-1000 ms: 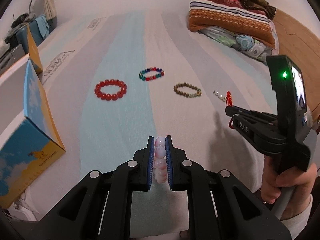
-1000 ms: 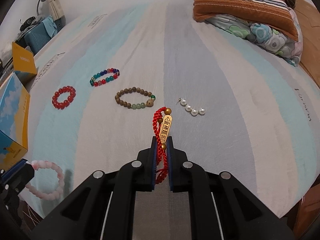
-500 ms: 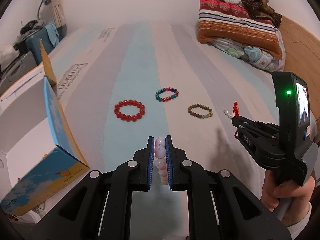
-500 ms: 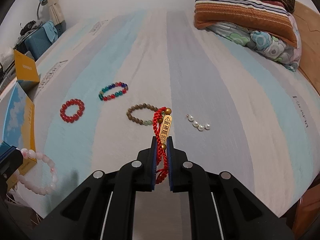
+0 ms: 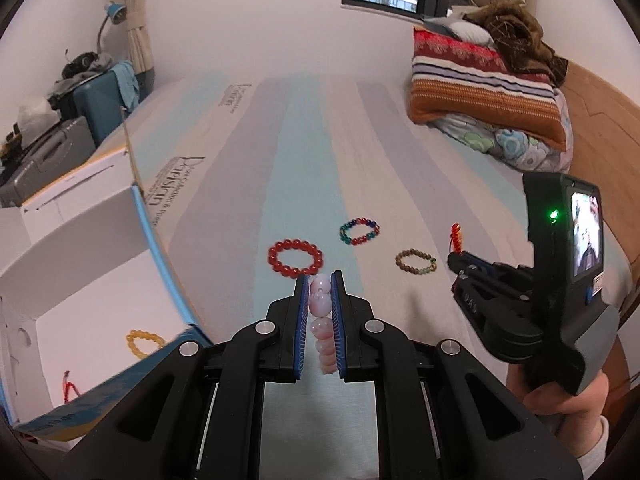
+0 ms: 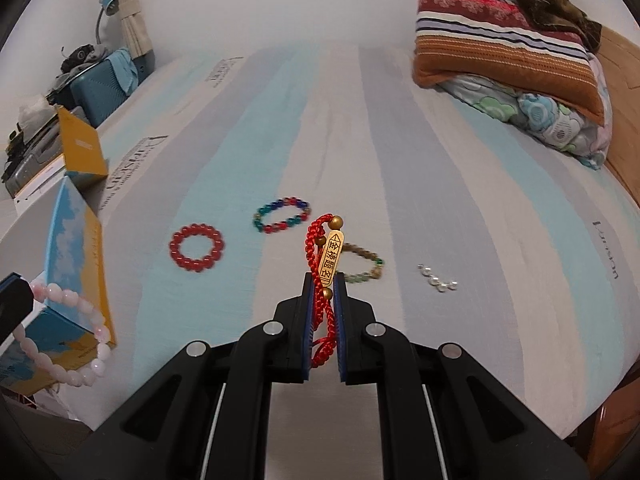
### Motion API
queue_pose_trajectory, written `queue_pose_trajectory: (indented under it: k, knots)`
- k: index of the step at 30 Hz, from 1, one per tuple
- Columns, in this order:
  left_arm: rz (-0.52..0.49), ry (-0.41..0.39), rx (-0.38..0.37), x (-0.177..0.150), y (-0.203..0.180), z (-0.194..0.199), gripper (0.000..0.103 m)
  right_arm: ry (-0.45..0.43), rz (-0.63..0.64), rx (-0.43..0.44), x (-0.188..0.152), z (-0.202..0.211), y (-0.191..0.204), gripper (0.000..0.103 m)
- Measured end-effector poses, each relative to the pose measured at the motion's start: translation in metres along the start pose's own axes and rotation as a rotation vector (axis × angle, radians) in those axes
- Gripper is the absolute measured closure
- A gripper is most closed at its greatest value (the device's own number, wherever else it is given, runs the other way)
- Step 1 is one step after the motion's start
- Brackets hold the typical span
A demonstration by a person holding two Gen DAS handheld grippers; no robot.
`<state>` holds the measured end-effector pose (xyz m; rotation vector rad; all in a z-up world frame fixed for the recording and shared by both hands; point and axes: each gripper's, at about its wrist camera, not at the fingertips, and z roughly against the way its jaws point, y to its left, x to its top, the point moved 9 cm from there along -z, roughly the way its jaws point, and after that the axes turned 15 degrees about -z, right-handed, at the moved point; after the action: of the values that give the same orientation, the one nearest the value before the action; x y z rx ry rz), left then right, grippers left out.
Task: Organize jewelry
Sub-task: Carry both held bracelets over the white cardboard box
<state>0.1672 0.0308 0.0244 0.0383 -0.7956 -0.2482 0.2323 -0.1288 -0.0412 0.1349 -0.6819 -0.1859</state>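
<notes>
My left gripper [image 5: 320, 282] is shut on a pale pink bead bracelet [image 5: 321, 300], which hangs as a loop [image 6: 68, 336] in the right wrist view. My right gripper [image 6: 323, 282] is shut on a red braided cord bracelet [image 6: 318, 248] with a gold tag; in the left wrist view this gripper [image 5: 456, 258] is at the right, held by a hand. On the striped bedspread lie a red bead bracelet [image 5: 295, 258], a multicoloured bead bracelet [image 5: 359, 231], a brown-green bead bracelet [image 5: 416, 263] and a short pearl piece [image 6: 438, 280]. An open white-lined box [image 5: 80, 280] at the left holds a yellow bead bracelet [image 5: 145, 343] and a red cord [image 5: 69, 386].
Stacked striped pillows and a floral quilt [image 5: 488, 92] fill the far right of the bed. A wooden frame [image 5: 592, 108] edges the right side. Suitcases and clutter [image 5: 68, 120] stand past the bed's left edge, with a desk lamp [image 5: 114, 12] behind.
Both grippers have risen and pulled back from the bedspread, each still holding its bracelet. The box's white inside with the yellow bracelet has come into the left wrist view.
</notes>
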Motion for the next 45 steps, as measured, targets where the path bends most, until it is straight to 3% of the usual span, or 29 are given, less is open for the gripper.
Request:
queue_pose_trajectory:
  k: [11,24,45]
  knots:
    - [0.039,-0.025,0.060,-0.008,0.050,0.031,0.092,-0.022,0.056,0.067,-0.003,0.018,0.068,0.095]
    - [0.137,-0.027,0.157,-0.042,0.133,0.067,0.092,-0.037,0.147,0.166,-0.021,0.037,0.170,0.095]
    - [0.288,0.074,0.274,-0.132,0.244,0.080,0.092,-0.007,0.359,0.308,-0.100,0.044,0.323,0.095]
